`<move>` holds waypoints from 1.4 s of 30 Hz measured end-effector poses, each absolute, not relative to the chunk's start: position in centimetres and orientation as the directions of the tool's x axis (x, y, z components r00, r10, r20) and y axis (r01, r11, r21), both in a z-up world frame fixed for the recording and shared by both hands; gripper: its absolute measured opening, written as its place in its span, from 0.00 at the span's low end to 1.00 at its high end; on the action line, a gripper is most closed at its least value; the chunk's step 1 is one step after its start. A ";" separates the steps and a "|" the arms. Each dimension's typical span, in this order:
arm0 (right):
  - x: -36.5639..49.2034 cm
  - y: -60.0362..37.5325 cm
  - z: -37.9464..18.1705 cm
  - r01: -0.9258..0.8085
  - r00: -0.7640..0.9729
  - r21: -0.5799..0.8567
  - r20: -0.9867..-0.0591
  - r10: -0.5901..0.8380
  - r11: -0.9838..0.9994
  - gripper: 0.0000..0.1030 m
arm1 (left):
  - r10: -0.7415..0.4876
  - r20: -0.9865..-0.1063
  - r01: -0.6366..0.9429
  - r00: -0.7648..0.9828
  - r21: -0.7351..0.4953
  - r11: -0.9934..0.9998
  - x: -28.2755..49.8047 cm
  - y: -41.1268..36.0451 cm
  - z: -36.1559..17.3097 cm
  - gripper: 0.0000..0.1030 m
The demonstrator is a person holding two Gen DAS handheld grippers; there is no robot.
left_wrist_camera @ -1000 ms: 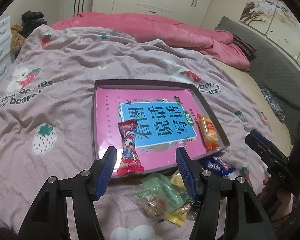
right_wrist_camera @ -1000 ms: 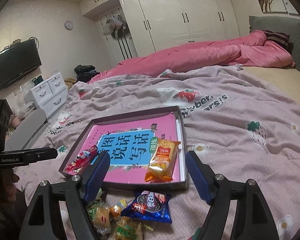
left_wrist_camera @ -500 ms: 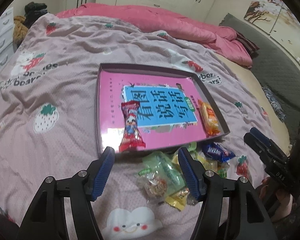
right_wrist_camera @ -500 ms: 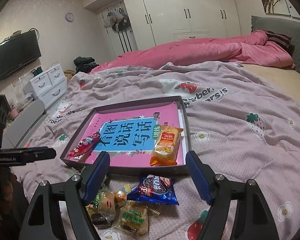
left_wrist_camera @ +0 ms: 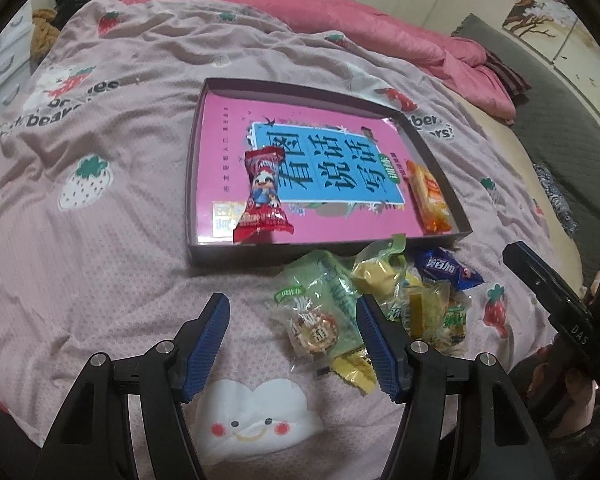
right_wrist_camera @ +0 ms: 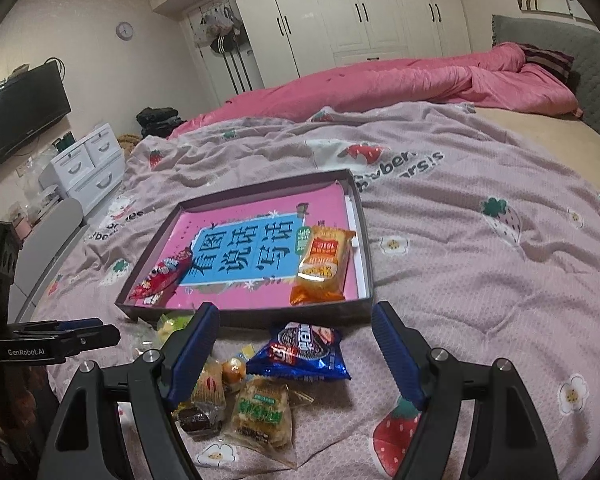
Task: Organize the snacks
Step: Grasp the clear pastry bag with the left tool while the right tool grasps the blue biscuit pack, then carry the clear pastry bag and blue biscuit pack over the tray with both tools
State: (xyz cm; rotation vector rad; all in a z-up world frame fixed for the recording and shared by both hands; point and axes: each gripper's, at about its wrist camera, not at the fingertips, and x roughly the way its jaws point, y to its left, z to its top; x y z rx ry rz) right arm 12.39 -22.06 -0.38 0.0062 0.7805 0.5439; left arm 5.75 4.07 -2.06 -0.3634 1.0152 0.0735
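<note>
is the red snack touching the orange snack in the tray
Apart. The left wrist view shows the book's blue cover between the red snack and orange snack.

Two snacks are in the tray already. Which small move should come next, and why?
Probably lower the open right gripper onto the blue snack packet: it lies loose on the blanket between the fingers, just outside the tray.

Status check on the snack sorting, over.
Left gripper and right gripper open, empty. Red snack and orange snack in tray; snack pile waits outside. Nothing blocking.
</note>
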 end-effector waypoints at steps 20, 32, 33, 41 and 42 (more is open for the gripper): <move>15.5 -20.2 -5.6 -0.450 0.442 0.210 -0.792 0.421 0.868 0.76 | -0.125 -0.860 -0.277 0.495 -0.292 0.915 6.5 3.7 -5.7 0.67; 15.1 -19.0 -6.4 -0.514 0.398 0.188 -0.812 0.427 0.837 0.62 | -0.163 -0.867 -0.282 0.471 -0.323 0.903 7.0 3.1 -7.0 0.59; 15.1 -19.0 -6.3 -0.514 0.398 0.192 -0.810 0.430 0.836 0.61 | -0.169 -0.865 -0.279 0.472 -0.329 0.902 7.0 3.0 -7.0 0.56; 14.5 -19.5 -5.3 -0.524 0.422 0.180 -0.794 0.437 0.832 0.51 | -0.187 -0.864 -0.255 0.468 -0.334 0.907 7.0 2.8 -6.7 0.40; 14.5 -19.5 -5.2 -0.525 0.424 0.178 -0.793 0.437 0.833 0.51 | -0.188 -0.863 -0.255 0.470 -0.336 0.907 6.9 2.9 -6.6 0.40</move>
